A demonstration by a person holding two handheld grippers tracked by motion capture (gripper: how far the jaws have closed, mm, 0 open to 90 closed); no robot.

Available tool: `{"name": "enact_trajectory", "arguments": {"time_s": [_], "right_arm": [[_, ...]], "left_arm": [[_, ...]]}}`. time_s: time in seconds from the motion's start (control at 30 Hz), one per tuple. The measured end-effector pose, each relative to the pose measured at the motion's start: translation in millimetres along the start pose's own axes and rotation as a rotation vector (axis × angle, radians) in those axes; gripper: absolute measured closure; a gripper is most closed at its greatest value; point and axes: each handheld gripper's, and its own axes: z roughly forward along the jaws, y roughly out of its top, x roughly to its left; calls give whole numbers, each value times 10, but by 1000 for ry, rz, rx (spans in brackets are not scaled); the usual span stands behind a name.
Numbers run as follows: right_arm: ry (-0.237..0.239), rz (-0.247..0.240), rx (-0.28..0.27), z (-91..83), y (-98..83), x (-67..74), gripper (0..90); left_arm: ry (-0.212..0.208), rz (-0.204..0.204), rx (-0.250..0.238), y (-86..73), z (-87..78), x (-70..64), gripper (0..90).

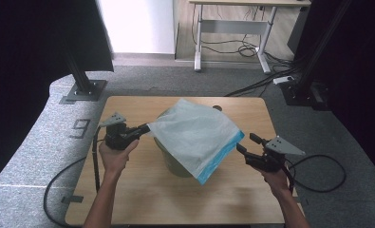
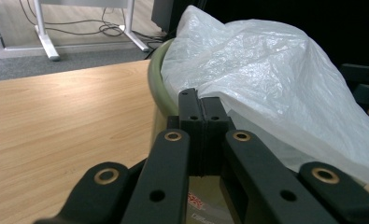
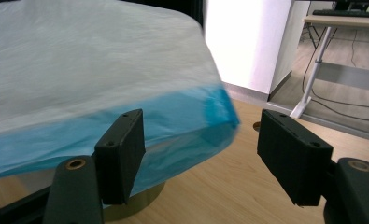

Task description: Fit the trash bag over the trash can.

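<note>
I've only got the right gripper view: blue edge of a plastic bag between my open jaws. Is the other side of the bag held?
Observer: Yes. The left gripper is shut on the plastic bag at its far corner.
Operator: What's under the bag?
Observer: A greenish bin; the bag drapes over its rim.
Operator: Is my gripper touching the bag?
Observer: From the high view, the right gripper sits just beside the blue edge, jaws open, not pressing it.
</note>
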Motion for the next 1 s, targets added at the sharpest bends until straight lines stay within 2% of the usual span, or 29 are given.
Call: {"name": "enact_trajectory", "arguments": {"time_s": [0.17,0.23,0.3,0.37,0.4,0.43,0.5,0.6,0.8,1.0], "right_arm": [[31,20,1,148,31,-47,313],[64,40,6,206,32,-54,364],[105,53,12,260,17,-58,479],[142,63,16,300,-2,-50,680],[146,61,24,314,-7,-45,807],[140,59,36,321,-5,-36,871],[152,34,53,313,21,5,885],[116,-17,45,245,94,67,885],[56,-1,0,-38,336,-7,884],[38,-28,-55,-267,499,-59,883]], "left_arm": [[-3,-16,-10,2,-17,62,895],[-7,-20,-8,0,-4,70,895],[-11,-20,-6,-2,11,70,895],[-17,-20,-8,-2,19,64,895],[-21,-19,-10,-2,18,59,895],[-25,-13,-18,-1,11,35,895],[-36,-7,-30,4,3,2,895],[-42,4,-33,27,29,-46,894],[-86,27,-17,97,228,-165,893],[-114,55,30,145,467,-297,889]]}}
